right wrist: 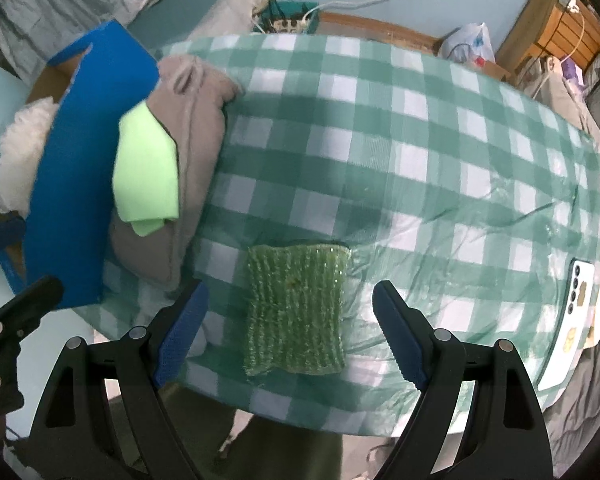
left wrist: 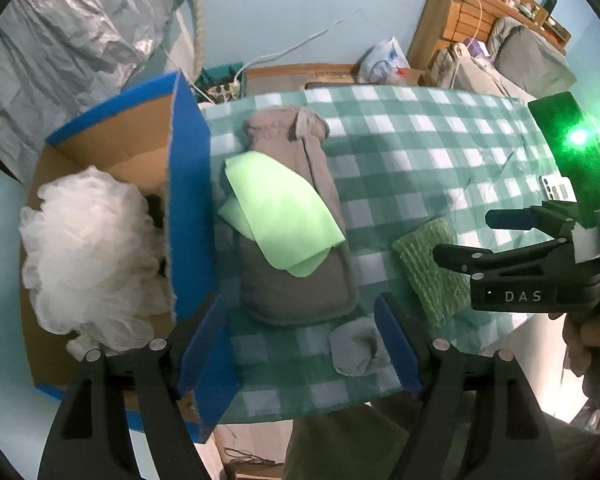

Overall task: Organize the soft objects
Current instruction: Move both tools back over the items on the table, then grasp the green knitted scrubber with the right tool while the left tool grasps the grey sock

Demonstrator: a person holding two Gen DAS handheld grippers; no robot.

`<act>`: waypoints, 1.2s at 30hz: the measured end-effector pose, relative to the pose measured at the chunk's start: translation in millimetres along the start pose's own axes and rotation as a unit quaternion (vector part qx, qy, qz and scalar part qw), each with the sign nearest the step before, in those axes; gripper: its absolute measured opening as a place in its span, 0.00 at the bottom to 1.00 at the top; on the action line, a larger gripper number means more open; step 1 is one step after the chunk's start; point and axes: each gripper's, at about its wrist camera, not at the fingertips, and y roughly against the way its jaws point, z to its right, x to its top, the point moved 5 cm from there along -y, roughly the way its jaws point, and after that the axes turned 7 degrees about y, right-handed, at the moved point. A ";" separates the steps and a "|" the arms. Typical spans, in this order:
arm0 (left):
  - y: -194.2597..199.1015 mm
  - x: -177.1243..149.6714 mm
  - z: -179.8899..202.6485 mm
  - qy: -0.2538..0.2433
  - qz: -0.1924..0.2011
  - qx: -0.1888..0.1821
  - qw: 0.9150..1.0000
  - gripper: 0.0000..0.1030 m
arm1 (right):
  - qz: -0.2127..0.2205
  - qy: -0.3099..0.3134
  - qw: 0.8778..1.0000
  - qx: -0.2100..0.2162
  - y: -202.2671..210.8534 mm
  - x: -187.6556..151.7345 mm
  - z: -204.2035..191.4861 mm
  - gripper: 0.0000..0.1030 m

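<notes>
A blue cardboard box [left wrist: 190, 184] stands at the table's left with a white mesh pouf [left wrist: 88, 252] inside. Beside it lies a grey-brown pouch [left wrist: 296, 280] with a light green cloth [left wrist: 278, 216] on top. A rolled grey sock [left wrist: 356, 346] lies near the front edge, between my left gripper's open fingers. My left gripper [left wrist: 300, 344] is open and empty. A green knitted scrubber [right wrist: 296, 314] lies between the fingers of my open right gripper [right wrist: 288, 328], not gripped. The right gripper also shows in the left wrist view [left wrist: 472, 240].
The table wears a green-and-white checked cloth [right wrist: 420, 152]. A white phone [right wrist: 580, 284] lies at its right edge. A plastic bag [left wrist: 384, 60] and wooden furniture stand behind. The box wall [right wrist: 88, 184] is close on the left.
</notes>
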 end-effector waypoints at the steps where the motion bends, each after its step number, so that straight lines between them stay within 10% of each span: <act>1: -3.3 -1.9 0.3 0.002 -0.003 -0.003 1.000 0.76 | -0.003 0.000 1.000 0.001 -3.6 -1.9 0.6 0.82; 28: -41.2 -32.1 6.4 0.015 -0.034 -0.035 0.999 0.79 | -0.040 0.047 0.997 -0.037 -70.5 -30.0 -24.6 0.81; 36: -46.3 -37.2 14.8 0.006 -0.041 -0.050 0.998 0.79 | -0.034 0.069 0.995 -0.071 -65.9 -38.8 -37.2 0.45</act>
